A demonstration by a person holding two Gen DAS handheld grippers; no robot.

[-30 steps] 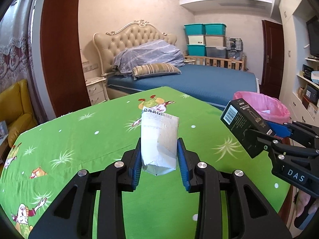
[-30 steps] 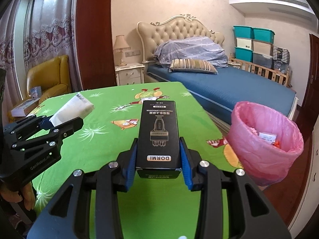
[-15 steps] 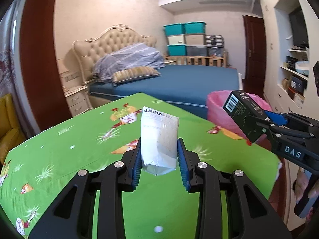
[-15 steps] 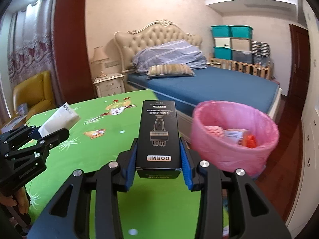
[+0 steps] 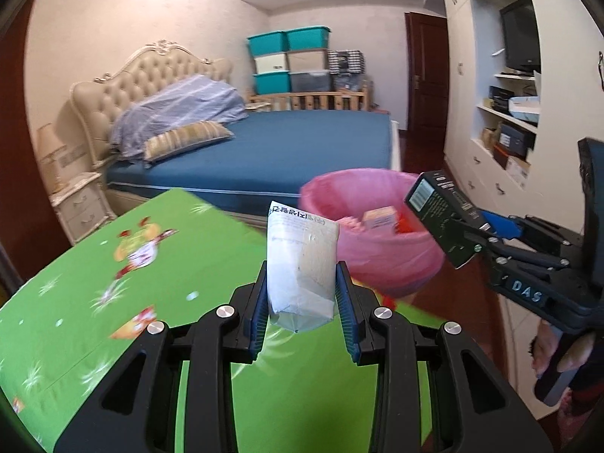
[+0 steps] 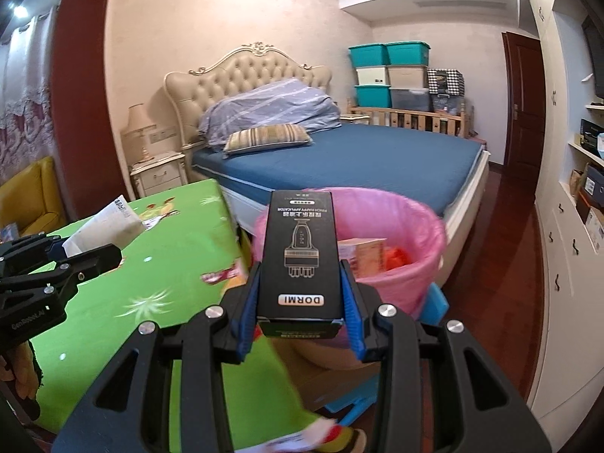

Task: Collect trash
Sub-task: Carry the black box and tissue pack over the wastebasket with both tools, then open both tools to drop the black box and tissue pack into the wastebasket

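Your left tool is clamped on the white packet above the green desk, short of the pink-lined bin, so letting go here likely drops it on the desk edge or floor. Your right tool grips the black box, which stands upright just before the rim; it could tip outside if you release early

White paper packet: crumpled, printed strip along its top edge, standing upright between the left jaws, pinched at its lower half. Black carton: tall, marked DORMI with a line drawing, upright between the right jaws, clamped near its base. Pink-lined bin: open, just beyond both jaws, holding a small box and red scraps.
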